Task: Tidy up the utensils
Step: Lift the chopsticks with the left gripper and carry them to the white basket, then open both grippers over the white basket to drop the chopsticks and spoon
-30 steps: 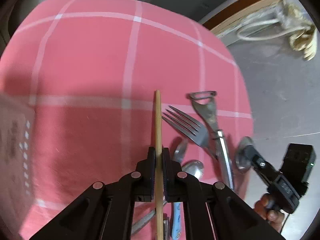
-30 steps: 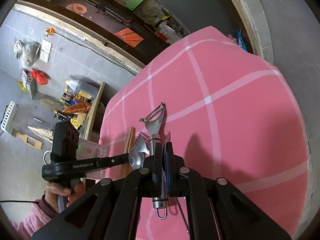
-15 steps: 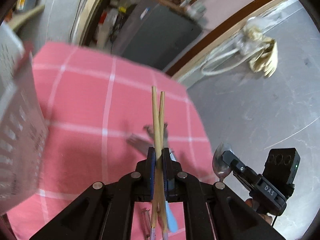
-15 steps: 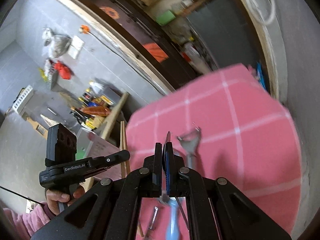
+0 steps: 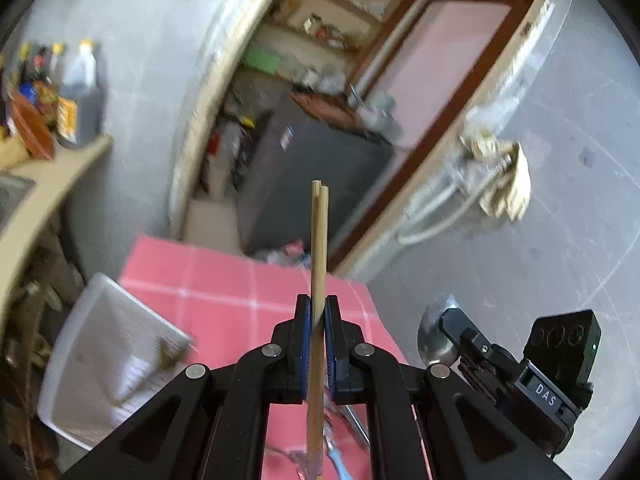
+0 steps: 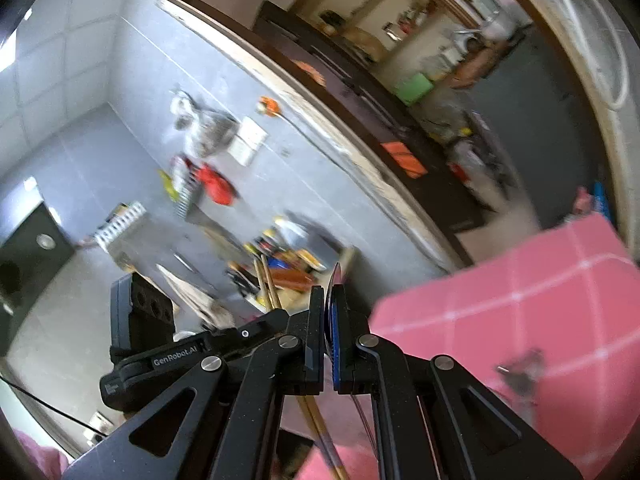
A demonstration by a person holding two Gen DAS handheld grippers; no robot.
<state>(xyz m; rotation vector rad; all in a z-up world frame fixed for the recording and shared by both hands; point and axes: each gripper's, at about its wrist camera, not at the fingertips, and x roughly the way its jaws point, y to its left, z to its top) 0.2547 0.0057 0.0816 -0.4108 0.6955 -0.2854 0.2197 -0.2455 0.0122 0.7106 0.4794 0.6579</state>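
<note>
Left gripper (image 5: 316,312): fingers clamped tight on a pair of light wooden chopsticks (image 5: 319,248), gripped mid-length, tips sticking up and forward past the fingers, lower ends running down below them. The chopsticks are lifted clear above the counter with the pink white-checked cloth (image 5: 224,284).

Right gripper (image 5: 448,332): fingers closed on a shiny metal spoon (image 5: 434,336), bowl up, held off the right edge of the counter. In the right wrist view the spoon bowl shows edge-on as a thin sliver between the blue pads (image 6: 336,344).

White slotted plastic basket (image 5: 108,364) sits at the counter's left edge. Other utensils, including one with a light blue handle (image 5: 340,466), lie on the cloth below the left gripper, blurred.
</note>
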